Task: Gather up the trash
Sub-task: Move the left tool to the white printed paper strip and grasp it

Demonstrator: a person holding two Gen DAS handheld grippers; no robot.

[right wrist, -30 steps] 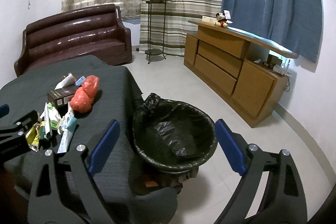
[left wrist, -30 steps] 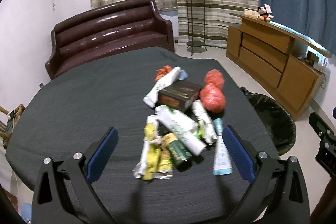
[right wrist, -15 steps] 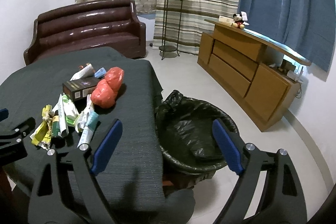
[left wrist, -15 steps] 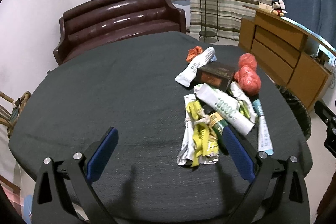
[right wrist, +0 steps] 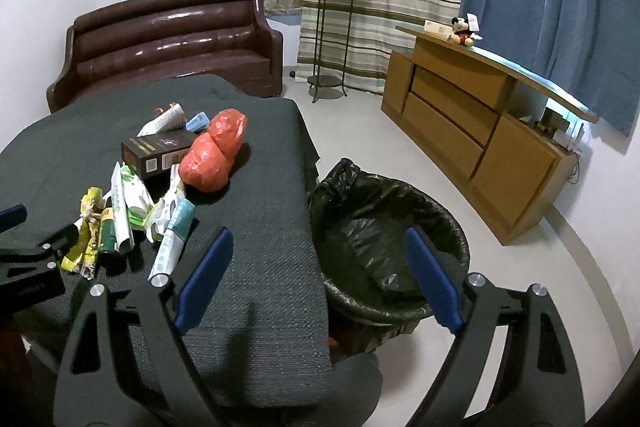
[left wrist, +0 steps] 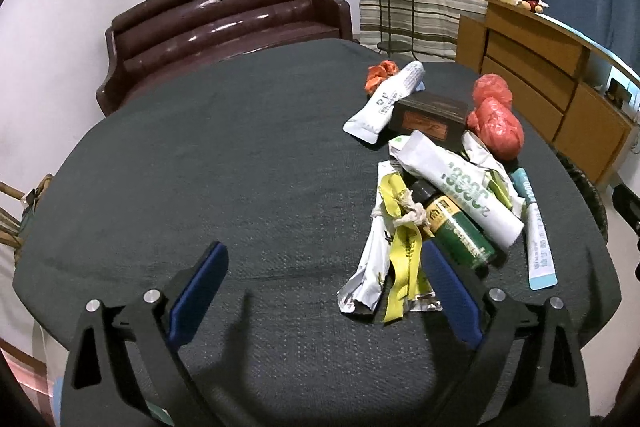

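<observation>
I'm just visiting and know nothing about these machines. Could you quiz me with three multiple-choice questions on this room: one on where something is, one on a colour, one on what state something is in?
1. Where is the bin?
A. on the sofa
B. on the floor by the table's edge
C. on the cabinet

2. What colour is the crumpled bag beside the dark box?
A. red
B. blue
C. white

3. How are the left gripper's jaws?
A. shut on a wrapper
B. shut on nothing
C. open, holding nothing

Answers: 1 B, it stands on the floor against the cloth-covered table. 2 A, the plastic is plainly red. 3 C, only bare cloth shows between the blue pads.
</observation>
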